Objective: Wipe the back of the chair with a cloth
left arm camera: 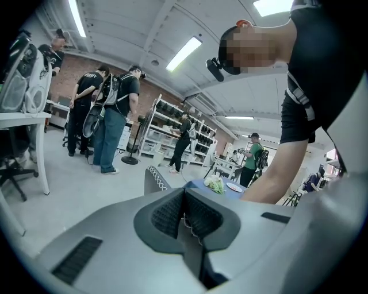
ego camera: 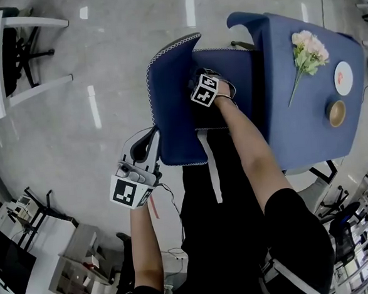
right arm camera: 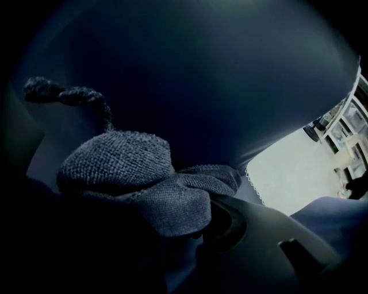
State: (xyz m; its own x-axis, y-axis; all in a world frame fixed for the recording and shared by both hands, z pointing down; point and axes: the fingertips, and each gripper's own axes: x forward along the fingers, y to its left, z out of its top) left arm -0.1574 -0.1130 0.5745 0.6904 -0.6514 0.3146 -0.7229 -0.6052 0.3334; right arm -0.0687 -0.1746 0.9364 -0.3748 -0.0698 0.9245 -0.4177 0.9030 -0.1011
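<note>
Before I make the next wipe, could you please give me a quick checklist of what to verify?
1. Cloth gripped in the right claw: ok.
2. Cloth pressed against the chair back: ok.
3. Left claw shut on the chair back's stitched edge: ok.
4. Flowers on the table apart from the chair back: ok.
5. Dirt remaining on the chair back: cannot tell.

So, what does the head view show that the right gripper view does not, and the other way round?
Only the head view: the left gripper at the edge of the blue fabric chair back, and a blue-covered table with pale flowers, a white plate and a brown bowl. Only the right gripper view: the dark grey knitted cloth bunched in the right gripper. Both: that chair back with its white stitched trim.
</note>
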